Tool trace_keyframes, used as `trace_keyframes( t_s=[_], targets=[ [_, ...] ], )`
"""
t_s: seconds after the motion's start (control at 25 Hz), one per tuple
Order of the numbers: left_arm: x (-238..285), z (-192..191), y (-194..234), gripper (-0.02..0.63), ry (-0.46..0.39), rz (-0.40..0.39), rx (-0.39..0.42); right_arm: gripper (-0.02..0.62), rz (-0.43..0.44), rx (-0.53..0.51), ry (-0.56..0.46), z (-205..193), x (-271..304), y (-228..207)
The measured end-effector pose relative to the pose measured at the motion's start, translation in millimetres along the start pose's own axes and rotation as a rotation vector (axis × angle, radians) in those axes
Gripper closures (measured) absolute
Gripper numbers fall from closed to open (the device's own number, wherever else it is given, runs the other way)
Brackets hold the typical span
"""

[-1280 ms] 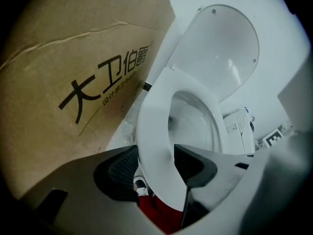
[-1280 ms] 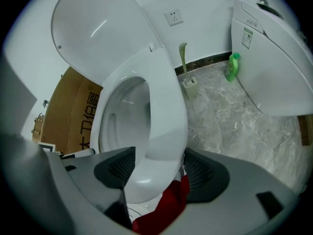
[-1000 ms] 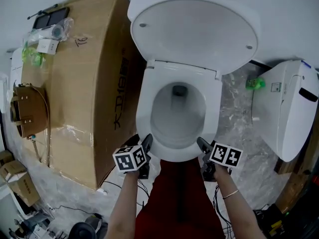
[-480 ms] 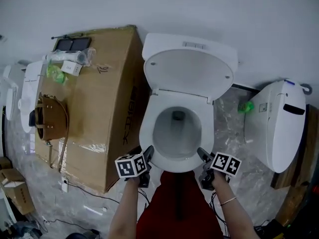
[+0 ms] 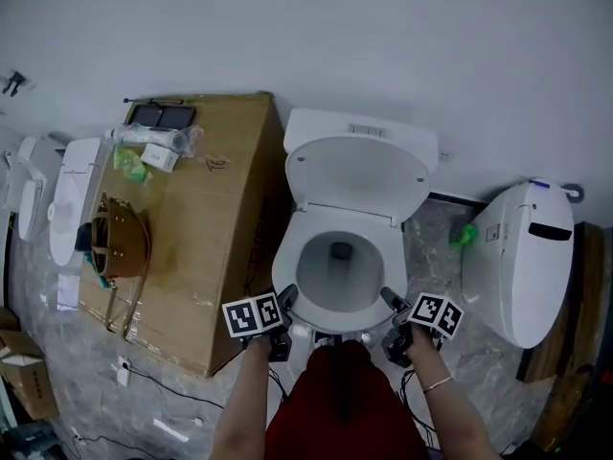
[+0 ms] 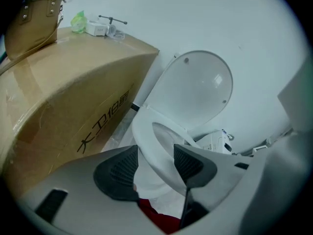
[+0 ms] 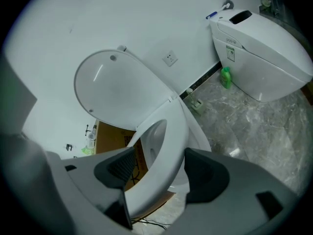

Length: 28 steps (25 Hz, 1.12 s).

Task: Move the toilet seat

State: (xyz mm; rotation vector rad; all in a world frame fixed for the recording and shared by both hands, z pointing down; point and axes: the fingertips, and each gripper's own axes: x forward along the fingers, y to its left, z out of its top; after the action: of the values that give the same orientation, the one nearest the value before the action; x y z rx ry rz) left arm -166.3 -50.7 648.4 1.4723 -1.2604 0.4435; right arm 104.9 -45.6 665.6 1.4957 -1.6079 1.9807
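The white toilet stands in the middle of the head view with its lid (image 5: 356,175) raised against the wall. The seat ring (image 5: 337,310) lies over the bowl, its front edge toward me. My left gripper (image 5: 285,301) holds the front left of the ring, and in the left gripper view (image 6: 154,156) the white rim fills the gap between the dark pads. At the front right my right gripper (image 5: 388,301) does the same; in the right gripper view (image 7: 159,164) the seat (image 7: 164,146) runs tilted between its jaws.
A big cardboard box (image 5: 206,247) stands close on the toilet's left, with a brown handbag (image 5: 120,247) and small items on top. A second white toilet (image 5: 522,257) and a green bottle (image 5: 466,234) stand to the right. Cables lie on the marble floor.
The head view has pulled back, so the toilet looks smaller and more of the wall shows. Both grippers have stayed at the seat's front rim.
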Motion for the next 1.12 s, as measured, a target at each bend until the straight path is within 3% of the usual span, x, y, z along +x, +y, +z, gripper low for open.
trace_keyframes(
  t_s=[0.2, 0.44, 0.56, 0.68, 0.84, 1.12],
  targets=[
    [-24.5, 14.3, -8.2, 0.371, -0.049, -0.043, -0.023, 0.290, -0.003, 0.000, -0.002, 9.9, -5.4, 9.5],
    [-63.1, 21.5, -10.5, 0.401, -0.175, -0.002, 0.117, 0.290, 0.011, -0.014, -0.023, 26.2, -13.1, 26.7],
    [-58.6, 12.0, -14.0, 0.448, -0.165, 0.013, 0.172, 0.290, 0.030, -0.014, -0.033, 34.4, -17.1, 34.5],
    [-48.5, 11.6, -34.4, 0.457, -0.146, -0.024, 0.229, 0.290, 0.040, -0.026, -0.043, 41.7, -20.5, 41.9],
    [-47.0, 31.0, -55.0, 0.465, -0.188, -0.057, 0.250, 0.290, 0.050, -0.041, -0.052, 49.3, -23.8, 50.9],
    [-52.1, 66.6, -72.7, 0.479, -0.235, -0.039, 0.353, 0.290, 0.104, -0.025, -0.085, 65.2, -33.6, 64.7]
  ],
)
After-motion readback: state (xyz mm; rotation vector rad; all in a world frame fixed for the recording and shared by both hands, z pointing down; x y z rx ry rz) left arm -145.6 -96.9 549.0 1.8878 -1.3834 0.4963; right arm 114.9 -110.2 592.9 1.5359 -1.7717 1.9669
